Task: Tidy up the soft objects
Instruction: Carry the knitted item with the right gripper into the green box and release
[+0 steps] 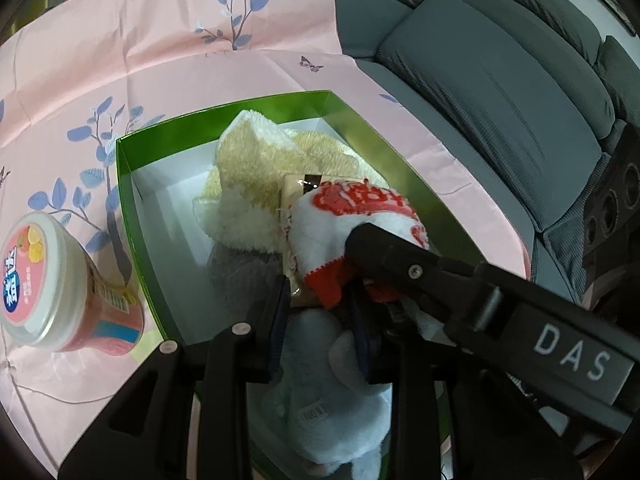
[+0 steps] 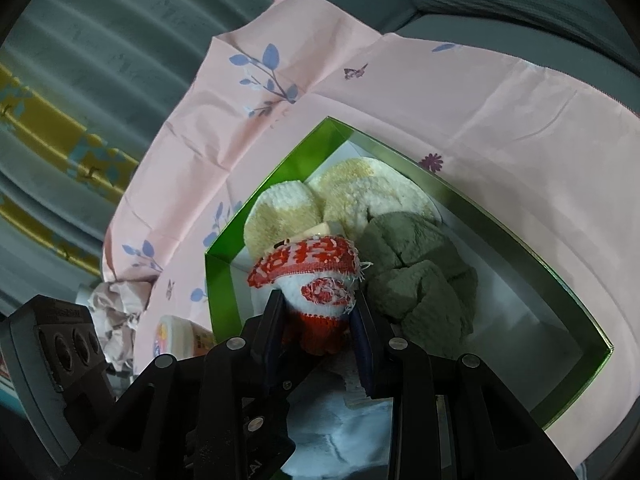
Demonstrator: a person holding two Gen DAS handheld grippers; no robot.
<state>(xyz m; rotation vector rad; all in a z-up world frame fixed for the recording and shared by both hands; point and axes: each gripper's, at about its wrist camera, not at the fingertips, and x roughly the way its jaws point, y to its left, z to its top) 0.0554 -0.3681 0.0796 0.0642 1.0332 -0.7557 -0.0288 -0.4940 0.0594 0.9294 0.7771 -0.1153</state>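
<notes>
A green box with a white floor stands on a pink floral cloth. A cream fluffy towel lies in it, with a grey-green towel and a light blue plush nearer. In the right wrist view my right gripper is shut on a red-and-white knitted cloth over the box. Its black finger reaches in from the right in the left wrist view. My left gripper hangs over the box's near end. The cloth's red corner lies between its pads, with a gap at the left pad.
A pink jar with a white lid stands just left of the box. A grey sofa runs along the right. Crumpled pale fabric lies past the jar, and a striped curtain hangs behind.
</notes>
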